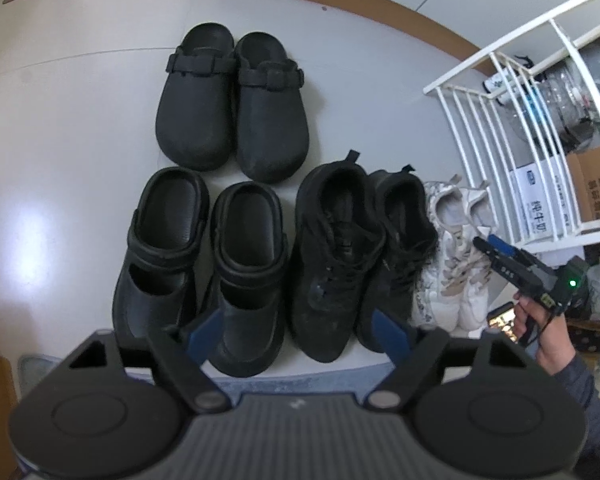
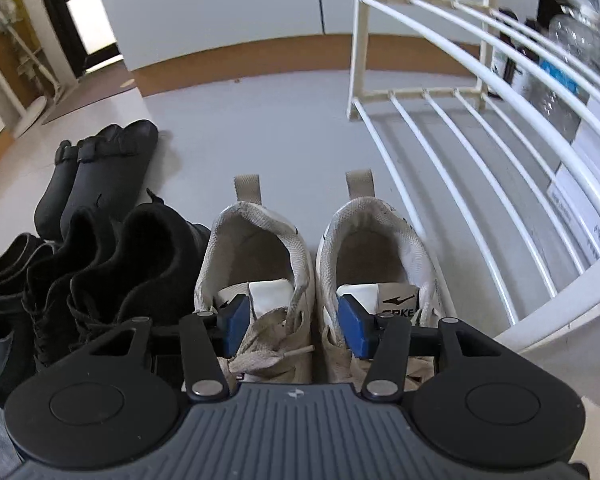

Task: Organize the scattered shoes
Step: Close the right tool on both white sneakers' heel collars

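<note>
Four pairs of shoes stand side by side on the pale floor. In the left wrist view, black strap clogs [image 1: 232, 100] sit farthest; nearer are black open-heel clogs [image 1: 200, 264], black lace-up sneakers [image 1: 360, 260] and white sneakers [image 1: 456, 252]. My left gripper [image 1: 296, 332] is open above the toes of the near row, holding nothing. My right gripper [image 1: 492, 246], held by a hand, hovers over the white pair. From the right wrist, the white sneakers [image 2: 260, 264] lie directly below my open right gripper [image 2: 294, 326], one blue pad over each tongue.
A white wire rack [image 1: 520, 120] stands right of the shoes, close to the right white sneaker [image 2: 380, 260]; its bars [image 2: 480, 140] curve overhead. Cardboard boxes [image 1: 592, 184] and bottles sit behind it. A blue mat [image 1: 300, 380] lies at the toes.
</note>
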Demonstrator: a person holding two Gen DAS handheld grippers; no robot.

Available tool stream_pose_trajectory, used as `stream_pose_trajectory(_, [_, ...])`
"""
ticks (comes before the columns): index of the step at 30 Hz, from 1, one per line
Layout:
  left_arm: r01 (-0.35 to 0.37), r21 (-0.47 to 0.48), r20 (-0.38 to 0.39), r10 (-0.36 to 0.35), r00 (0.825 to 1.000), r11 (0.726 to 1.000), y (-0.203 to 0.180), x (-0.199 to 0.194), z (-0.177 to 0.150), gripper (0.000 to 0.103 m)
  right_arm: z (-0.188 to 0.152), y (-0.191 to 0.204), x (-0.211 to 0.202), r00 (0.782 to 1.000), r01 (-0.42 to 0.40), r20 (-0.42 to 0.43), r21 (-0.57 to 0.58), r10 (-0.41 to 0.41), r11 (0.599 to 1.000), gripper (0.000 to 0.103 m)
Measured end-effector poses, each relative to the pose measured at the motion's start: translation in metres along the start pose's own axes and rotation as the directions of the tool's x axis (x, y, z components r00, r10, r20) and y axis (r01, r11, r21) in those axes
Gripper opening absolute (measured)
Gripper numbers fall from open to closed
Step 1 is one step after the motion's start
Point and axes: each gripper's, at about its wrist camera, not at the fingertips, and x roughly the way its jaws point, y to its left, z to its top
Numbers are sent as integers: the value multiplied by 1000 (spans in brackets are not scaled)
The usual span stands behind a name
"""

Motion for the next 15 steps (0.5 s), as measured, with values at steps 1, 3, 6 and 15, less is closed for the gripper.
stream_pose_trajectory(1, [-1,-3,-5,1,1000,1000,1,2,0,83,-1,-2,0,1000,4,4,12,-4,1000,45])
stream_pose_trajectory(3, [-4,-10,-16,4,1000,1000,3,5,1,83,-2,-5,0,1000,3,23,49,-4,999,43])
stream_pose_trajectory(6, [-7,-14,-23,7,1000,1000,5,10,4,79,-3,-1,1,998,16,63,40,-19,999,43])
stream_pose_trajectory(15, [-42,-20,-21,41,999,999,6,18,9,78,-11,6,10,998,56,29,-13,-56,998,44])
